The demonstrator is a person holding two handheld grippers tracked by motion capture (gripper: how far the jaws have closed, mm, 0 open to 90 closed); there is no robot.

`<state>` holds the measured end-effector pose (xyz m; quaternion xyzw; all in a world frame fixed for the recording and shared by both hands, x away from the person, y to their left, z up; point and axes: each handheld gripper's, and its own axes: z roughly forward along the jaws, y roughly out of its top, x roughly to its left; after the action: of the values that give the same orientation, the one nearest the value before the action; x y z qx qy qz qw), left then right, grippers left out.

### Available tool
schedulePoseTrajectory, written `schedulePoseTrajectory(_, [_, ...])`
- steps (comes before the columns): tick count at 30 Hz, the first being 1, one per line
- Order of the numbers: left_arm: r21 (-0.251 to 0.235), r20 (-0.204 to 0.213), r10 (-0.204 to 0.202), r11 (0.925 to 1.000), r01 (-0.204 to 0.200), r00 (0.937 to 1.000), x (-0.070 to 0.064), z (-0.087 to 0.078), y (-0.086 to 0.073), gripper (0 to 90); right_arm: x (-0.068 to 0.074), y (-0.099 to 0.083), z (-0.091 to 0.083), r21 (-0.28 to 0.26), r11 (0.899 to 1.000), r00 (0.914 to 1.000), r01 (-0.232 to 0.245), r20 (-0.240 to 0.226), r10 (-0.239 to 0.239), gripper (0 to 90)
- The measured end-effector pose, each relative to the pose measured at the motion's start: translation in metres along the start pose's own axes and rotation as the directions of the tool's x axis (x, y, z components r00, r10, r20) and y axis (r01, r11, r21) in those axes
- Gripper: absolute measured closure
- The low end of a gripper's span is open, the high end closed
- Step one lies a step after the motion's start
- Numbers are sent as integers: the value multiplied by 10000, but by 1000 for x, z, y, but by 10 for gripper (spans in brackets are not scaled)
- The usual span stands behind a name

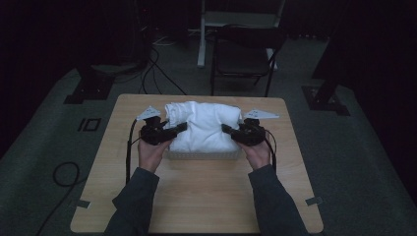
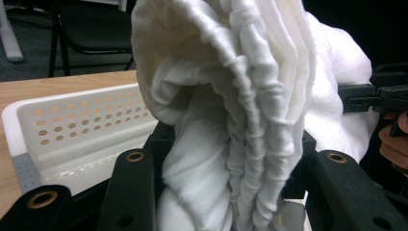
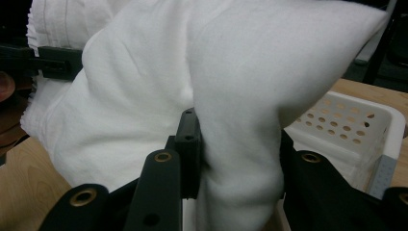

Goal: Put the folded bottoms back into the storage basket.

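**Towel bundle held over the basket, long axis running hand to hand**

Cloth is the matter here: a thick white folded terry towel bundle sits between the two tools, with the left hand-held gripper pinching its left end and the right hand-held gripper pinching its right end. In the left gripper view the black jaws are closed on a gathered stack of folded edges; in the right gripper view the jaws are clamped on a smooth fold of the same bundle. Both hands are equally near, one at each end, so the bundle's long axis runs across the light wooden desk from left to right.

Below the bundle lies a white perforated plastic basket, its own long side parallel to the towel. From above, the towel covers most of the basket, and only the near wall shows in front of it. The gripper views show the basket's holed wall beside and lower than the cloth, which suggests the bundle is raised above the rim or resting on it rather than settled inside; I cannot tell which for certain.

Since cloth and basket are already aligned lengthwise, the coming move looks to be mainly vertical, both ends travelling together and level.
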<state>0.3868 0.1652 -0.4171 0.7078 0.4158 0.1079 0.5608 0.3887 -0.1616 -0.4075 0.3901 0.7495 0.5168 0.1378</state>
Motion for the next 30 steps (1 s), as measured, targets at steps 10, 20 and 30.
schedulePoseTrajectory(10, [78,-68,-148,9999,148,9999,7,5,1,534,-4,2,8,71,9999,9999,-125,62,125,685])
schedulePoseTrajectory(20, [71,-199,-8,10000,10,9998,7,7,9,535,-7,8,10,-24,9998,9997,-196,110,197,687])
schedulePoseTrajectory(30, [59,-260,-177,9998,179,9995,12,11,9,535,-11,11,16,32,9996,9994,-296,182,295,686])
